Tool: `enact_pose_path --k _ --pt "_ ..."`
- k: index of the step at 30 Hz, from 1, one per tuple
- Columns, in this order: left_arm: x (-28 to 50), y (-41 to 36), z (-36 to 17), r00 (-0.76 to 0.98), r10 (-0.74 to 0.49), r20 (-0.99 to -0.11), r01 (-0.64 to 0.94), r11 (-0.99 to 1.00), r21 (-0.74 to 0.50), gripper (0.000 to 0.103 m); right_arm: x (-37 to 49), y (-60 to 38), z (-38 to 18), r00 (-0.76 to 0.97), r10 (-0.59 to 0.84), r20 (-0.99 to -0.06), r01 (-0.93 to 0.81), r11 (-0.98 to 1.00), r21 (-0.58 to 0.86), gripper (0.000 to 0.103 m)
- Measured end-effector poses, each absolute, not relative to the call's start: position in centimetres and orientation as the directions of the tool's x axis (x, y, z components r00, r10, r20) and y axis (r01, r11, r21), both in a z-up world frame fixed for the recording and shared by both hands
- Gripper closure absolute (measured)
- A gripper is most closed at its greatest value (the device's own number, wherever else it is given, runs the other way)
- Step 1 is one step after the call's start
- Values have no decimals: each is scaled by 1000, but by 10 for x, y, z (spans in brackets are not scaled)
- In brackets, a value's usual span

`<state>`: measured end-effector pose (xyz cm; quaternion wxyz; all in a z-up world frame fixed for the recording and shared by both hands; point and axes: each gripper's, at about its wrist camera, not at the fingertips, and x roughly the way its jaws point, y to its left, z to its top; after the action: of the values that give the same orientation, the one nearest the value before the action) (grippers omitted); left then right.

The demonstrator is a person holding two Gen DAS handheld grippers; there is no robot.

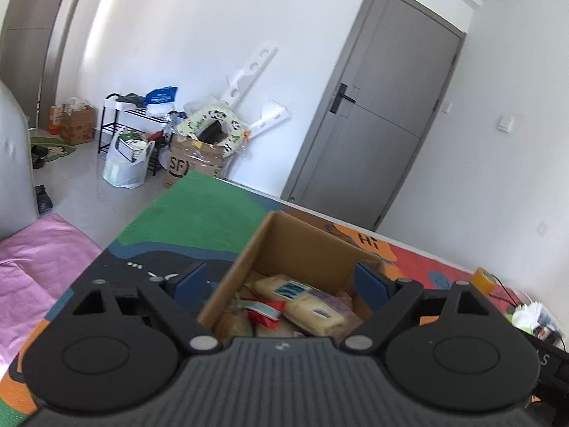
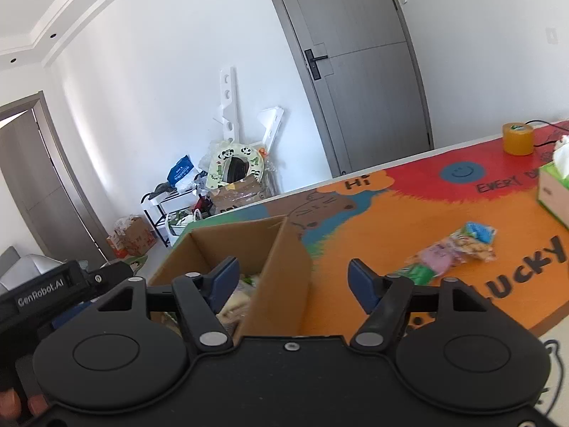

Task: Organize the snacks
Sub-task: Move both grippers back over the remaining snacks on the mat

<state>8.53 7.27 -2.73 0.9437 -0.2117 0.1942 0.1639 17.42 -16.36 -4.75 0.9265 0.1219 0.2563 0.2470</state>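
An open cardboard box (image 1: 302, 245) sits on the colourful table mat (image 1: 199, 210). It holds several snack packets, among them a pale yellow pack (image 1: 306, 302) and a red one (image 1: 266, 311). My left gripper (image 1: 281, 279) is open and empty, its jaws straddling the box's near corner from above. The box also shows in the right wrist view (image 2: 281, 274). My right gripper (image 2: 293, 281) is open and empty over the box's right wall. Loose snack packets (image 2: 455, 249) lie on the mat to the right of the box, with a green packet (image 2: 416, 272) near my right finger.
A roll of yellow tape (image 2: 517, 138) and a green tissue box (image 2: 554, 192) stand at the table's far right. The other gripper's body (image 2: 53, 288) is at the left. Boxes, bags and a rack (image 1: 135, 124) clutter the floor by the grey door (image 1: 377, 114).
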Motion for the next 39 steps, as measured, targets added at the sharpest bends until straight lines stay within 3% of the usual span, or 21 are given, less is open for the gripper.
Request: enact_pose_path --k 20,26,39 --pt "118 -11 -23 899 84 -430 -220 935 -278 14 183 -243 -63 812 400 -426 -249 896 367 29" --pt "132 -32 -24 901 41 -432 -172 948 -269 14 193 -262 -71 811 392 -434 -223 894 389 41" --pt "175 -78 -44 874 -45 -484 -85 966 -243 17 215 -288 -88 817 348 -460 -152 899 410 45"
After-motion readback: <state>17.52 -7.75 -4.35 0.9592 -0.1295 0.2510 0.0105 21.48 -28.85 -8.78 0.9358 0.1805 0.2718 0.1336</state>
